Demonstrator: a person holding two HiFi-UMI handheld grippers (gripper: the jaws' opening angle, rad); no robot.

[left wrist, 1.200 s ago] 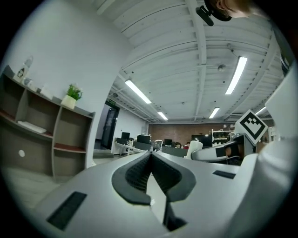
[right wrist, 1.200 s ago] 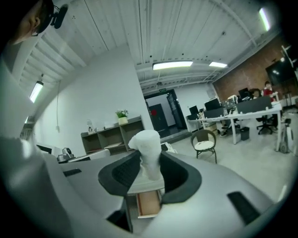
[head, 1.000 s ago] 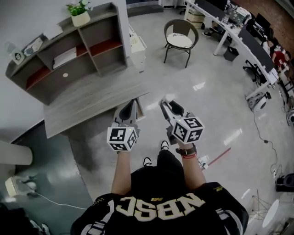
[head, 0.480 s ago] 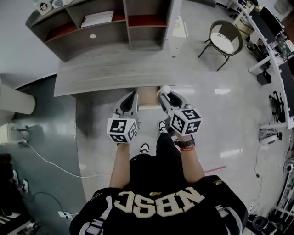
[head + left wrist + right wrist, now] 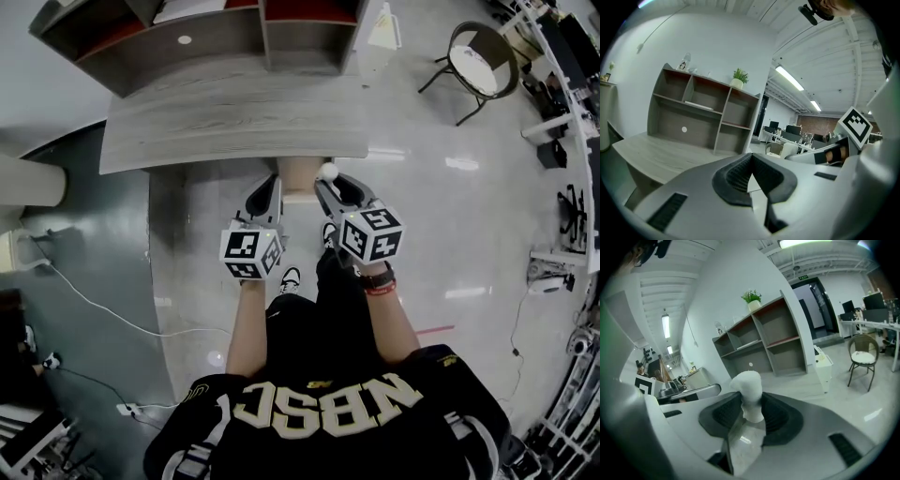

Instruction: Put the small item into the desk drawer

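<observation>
Your right tongs (image 5: 330, 185) clamped the small white item (image 5: 327, 172) at the desk (image 5: 234, 122) front edge | left tongs (image 5: 266, 192) pressed together, empty, alongside | risk: narrow-stem pinch, a jolt could have shaken it loose

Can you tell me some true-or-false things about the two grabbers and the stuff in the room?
1. The right gripper holds a small white item. True.
2. The small white item lies on the desk. False: it sits between the right gripper's jaws, not on the desk.
3. A potted plant stands on top of the shelf unit. True.
4. The left gripper holds a red ball. False: its jaws are together with nothing between them.
5. A chair stands on the floor. True.
</observation>
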